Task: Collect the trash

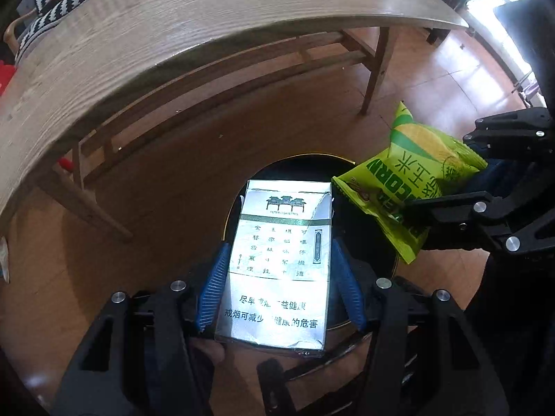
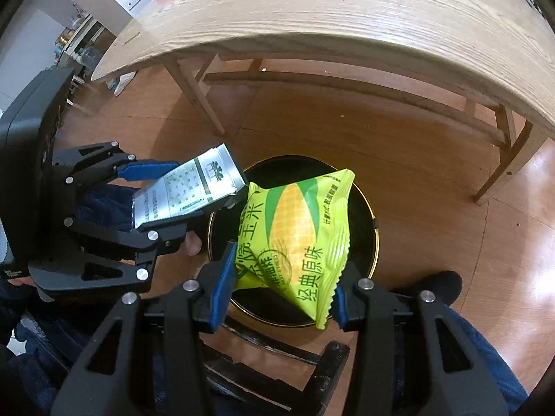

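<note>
My left gripper (image 1: 279,291) is shut on a silver cigarette pack (image 1: 277,260) and holds it above a round black trash bin (image 1: 305,166) on the floor. The pack also shows in the right wrist view (image 2: 187,190), with the left gripper (image 2: 166,194) around it. My right gripper (image 2: 282,284) is shut on a green corn snack bag (image 2: 298,232), also over the bin (image 2: 364,215). In the left wrist view the bag (image 1: 406,187) hangs at the right, held by the right gripper (image 1: 447,187). The two items nearly touch.
A light wooden table (image 1: 138,34) curves across the top, its legs (image 1: 376,69) on the brown floor (image 1: 173,190) beyond the bin. The person's legs and a dark shoe (image 2: 437,287) are near the bin. A black chair frame (image 2: 277,346) lies below the grippers.
</note>
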A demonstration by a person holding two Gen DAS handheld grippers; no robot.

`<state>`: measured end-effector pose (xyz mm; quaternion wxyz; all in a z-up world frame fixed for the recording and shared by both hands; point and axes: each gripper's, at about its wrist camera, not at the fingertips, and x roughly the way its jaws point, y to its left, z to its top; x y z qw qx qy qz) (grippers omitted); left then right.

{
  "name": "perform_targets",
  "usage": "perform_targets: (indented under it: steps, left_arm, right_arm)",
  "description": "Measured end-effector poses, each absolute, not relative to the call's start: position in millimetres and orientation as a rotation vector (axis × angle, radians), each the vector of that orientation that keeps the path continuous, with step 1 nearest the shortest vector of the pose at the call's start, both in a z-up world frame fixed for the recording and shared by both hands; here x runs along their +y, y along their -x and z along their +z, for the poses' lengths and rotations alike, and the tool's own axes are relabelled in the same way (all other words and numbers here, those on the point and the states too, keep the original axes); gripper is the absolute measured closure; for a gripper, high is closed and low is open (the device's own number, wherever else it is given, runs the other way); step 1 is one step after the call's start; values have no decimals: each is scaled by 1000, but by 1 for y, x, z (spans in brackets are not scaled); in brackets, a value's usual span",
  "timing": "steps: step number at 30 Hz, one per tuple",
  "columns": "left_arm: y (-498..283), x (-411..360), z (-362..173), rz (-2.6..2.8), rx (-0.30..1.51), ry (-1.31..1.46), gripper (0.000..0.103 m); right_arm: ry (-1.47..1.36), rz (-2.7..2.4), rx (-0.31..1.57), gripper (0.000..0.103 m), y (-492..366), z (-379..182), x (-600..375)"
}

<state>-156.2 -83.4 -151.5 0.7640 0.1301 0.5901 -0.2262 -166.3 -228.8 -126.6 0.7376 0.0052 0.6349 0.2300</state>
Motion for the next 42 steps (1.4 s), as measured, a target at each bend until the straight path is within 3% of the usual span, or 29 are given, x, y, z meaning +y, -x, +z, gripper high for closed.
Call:
perform_targets:
  steps: [11,12,13,14,19,25,30,32,42]
  left_arm:
    - [156,-84,-157,-507,1303,-287,45]
    - [156,-84,-157,-503,1302,-290,43]
    - [156,-84,-158,-499,1305,-295,40]
    - [156,-84,-159,-495,1309,-296,31]
    - [155,-84,-158,-496,1306,-288,20]
    - [153,-84,-145,-491,1267,-281,14]
    - [144,-73,-103,-470,1160,-215,13]
    - [137,-67,-83,-456,1110,-189,12]
    - [50,-13,26,-125,828,-76,7]
  right_arm:
    - [-19,492,1403,53,166,-128,-230]
    - [-20,489,1402,50,166,-128,-230]
    - [-20,485,1399,41,165,-127,-232]
    - [-19,478,1391,33,165,-126,-233]
    - [-31,471,1377,30,163,-122,-236]
    - [-19,446,1314,20,160,-109,-237]
    - [-31,390,1149,16,151,-64,-246]
    - [-49,366,1060,7,142,-37,-252]
    - [-29,182,872,7,55,52,-261]
